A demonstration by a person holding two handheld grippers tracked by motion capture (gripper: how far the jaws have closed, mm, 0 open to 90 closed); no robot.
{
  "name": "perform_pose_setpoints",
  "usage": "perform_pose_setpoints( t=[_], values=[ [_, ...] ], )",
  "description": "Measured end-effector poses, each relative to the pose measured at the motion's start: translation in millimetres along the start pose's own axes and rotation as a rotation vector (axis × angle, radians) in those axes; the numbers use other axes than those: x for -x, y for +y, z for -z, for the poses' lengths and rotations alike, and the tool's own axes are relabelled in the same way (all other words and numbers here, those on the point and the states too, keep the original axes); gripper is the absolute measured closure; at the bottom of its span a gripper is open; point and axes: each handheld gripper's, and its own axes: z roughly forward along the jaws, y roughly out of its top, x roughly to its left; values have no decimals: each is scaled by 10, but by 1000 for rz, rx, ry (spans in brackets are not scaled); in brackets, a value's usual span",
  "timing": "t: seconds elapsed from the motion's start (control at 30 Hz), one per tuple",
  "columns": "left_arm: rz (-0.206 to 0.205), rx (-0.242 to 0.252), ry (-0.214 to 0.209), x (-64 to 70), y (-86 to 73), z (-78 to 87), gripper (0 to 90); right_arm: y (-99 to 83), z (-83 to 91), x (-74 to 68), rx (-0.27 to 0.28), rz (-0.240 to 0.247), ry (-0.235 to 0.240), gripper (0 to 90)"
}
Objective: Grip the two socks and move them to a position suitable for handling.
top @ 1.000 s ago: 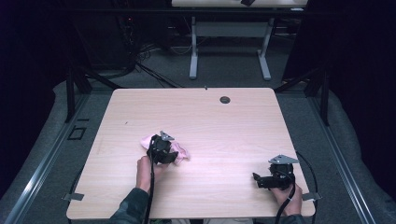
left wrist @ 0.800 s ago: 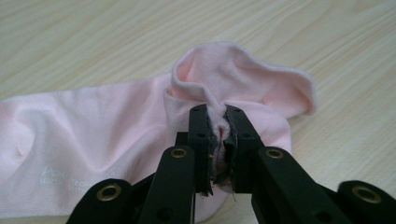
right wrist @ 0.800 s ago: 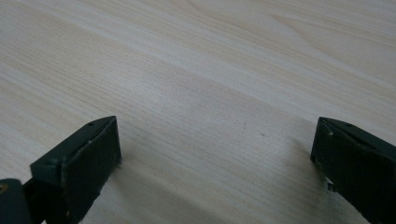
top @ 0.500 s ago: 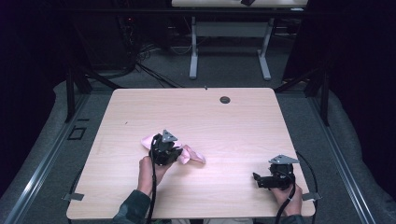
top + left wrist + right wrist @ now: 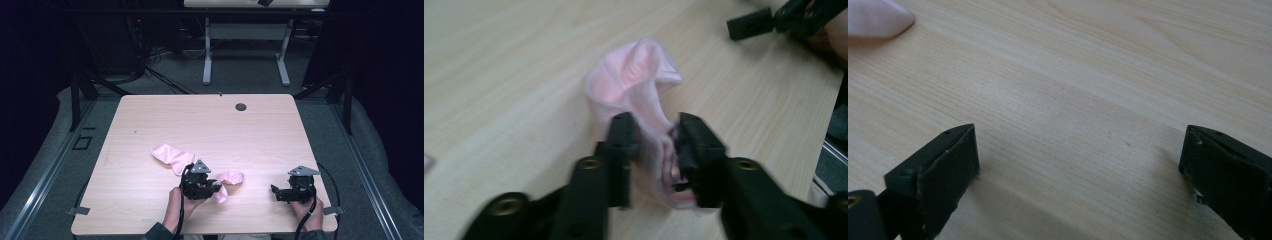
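Note:
Two pink socks are on the light wooden table (image 5: 210, 125). One sock (image 5: 170, 156) lies flat left of centre. The other pink sock (image 5: 229, 179) (image 5: 639, 75) is bunched up, and my left gripper (image 5: 216, 187) (image 5: 655, 135) is shut on its near end, close to the front edge. My right gripper (image 5: 276, 193) (image 5: 1078, 155) rests low over bare wood at the front right, its jaws wide open with nothing between them. The tip of the held sock (image 5: 873, 17) shows at the top left of the right gripper view. The right gripper (image 5: 774, 22) lies just beyond the held sock.
A small dark grommet (image 5: 241, 106) sits near the table's far edge. Behind the table stand a white desk frame (image 5: 245, 55) and cables on the grey floor. The table's front edge is close under both hands.
My left gripper has moved right and toward the front edge, pulling one sock away from the other, which stayed behind. The right gripper has not moved.

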Motion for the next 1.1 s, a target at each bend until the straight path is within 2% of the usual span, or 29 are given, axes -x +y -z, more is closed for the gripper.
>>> perform_pose_setpoints(
  t=[0.07,0.1,0.13,0.2,0.23,0.33,0.5,0.67,0.77,0.87,0.97,1.1],
  values=[
    [-7,14,9,15,-34,35,414,0,0,0,0,0,0,24],
    [-7,14,9,15,-34,35,356,0,0,0,0,0,0,24],
    [-2,30,20,16,-49,74,318,2,2,0,-3,-1,1,25],
    [21,86,51,-50,-120,273,255,4,6,-3,-6,-1,0,30],
    [21,86,51,-50,-120,273,218,4,6,-3,-6,-1,0,30],
    [45,95,77,-106,-179,365,213,10,9,-2,-14,3,-5,31],
    [91,98,108,-215,-303,462,203,16,14,6,-11,-9,15,33],
    [110,91,133,-272,-372,528,194,12,58,-12,-2,-49,70,39],
    [121,88,156,-308,-414,564,193,27,99,-86,20,-61,94,38],
    [149,94,171,-339,-466,603,195,84,167,-158,25,-52,123,41],
    [154,90,185,-343,-498,629,203,182,219,-267,37,-55,164,53],
    [153,88,189,-317,-507,649,231,305,231,-432,28,-26,199,77]
  ],
)
